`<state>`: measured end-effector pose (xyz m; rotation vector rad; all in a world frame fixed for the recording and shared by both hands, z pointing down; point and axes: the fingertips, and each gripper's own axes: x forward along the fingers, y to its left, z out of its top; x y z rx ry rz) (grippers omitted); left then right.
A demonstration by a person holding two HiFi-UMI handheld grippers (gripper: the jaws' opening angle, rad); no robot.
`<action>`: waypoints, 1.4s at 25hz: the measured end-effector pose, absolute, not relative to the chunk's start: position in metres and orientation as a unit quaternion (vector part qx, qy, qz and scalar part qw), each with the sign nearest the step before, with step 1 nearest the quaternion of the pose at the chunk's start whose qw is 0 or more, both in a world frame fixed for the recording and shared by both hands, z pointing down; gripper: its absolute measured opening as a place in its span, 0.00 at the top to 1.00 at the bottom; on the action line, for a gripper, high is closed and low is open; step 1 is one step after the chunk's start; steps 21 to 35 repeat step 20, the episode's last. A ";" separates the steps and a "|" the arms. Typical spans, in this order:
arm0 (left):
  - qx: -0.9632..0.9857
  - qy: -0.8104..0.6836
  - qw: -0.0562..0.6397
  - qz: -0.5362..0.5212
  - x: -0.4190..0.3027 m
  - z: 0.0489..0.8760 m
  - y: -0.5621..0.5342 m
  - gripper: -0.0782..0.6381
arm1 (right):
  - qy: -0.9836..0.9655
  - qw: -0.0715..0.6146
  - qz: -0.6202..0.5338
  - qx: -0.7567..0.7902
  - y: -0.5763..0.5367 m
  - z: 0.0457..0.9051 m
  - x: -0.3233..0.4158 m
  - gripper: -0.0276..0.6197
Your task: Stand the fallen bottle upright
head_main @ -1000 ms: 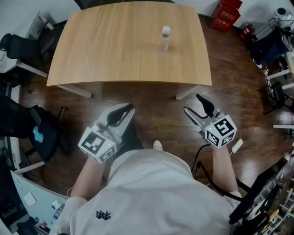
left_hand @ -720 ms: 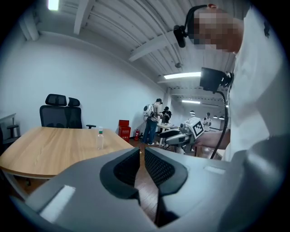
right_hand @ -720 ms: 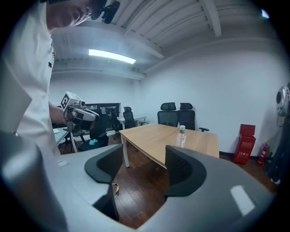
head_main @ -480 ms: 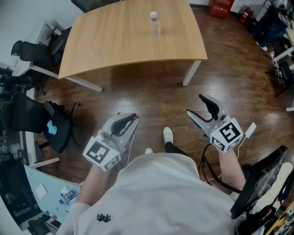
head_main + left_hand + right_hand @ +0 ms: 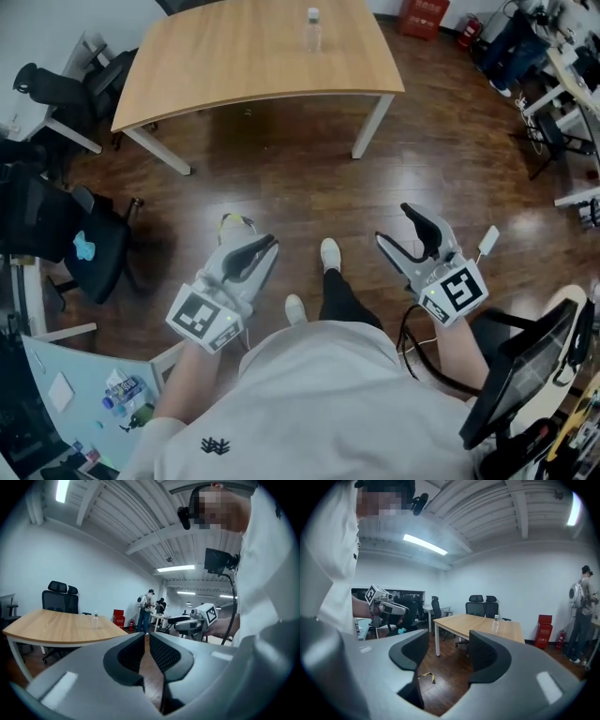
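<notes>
A light wooden table (image 5: 234, 66) stands on a glossy dark wooden floor (image 5: 281, 187), black office chairs (image 5: 476, 603) beside it, red crates (image 5: 420, 15) near a white wall (image 5: 525, 583), and strip lights (image 5: 424, 544) glowing on the beamed ceiling (image 5: 487, 508).

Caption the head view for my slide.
Bottle upright on table; left gripper shut, right gripper closing its empty jaws, both far back.
</notes>
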<state>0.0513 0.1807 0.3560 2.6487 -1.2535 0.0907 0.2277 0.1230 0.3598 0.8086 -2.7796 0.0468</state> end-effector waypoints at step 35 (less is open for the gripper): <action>0.906 -0.411 0.098 0.011 0.089 0.355 0.247 0.84 | -0.953 0.128 -0.016 0.274 0.198 0.344 0.240 0.57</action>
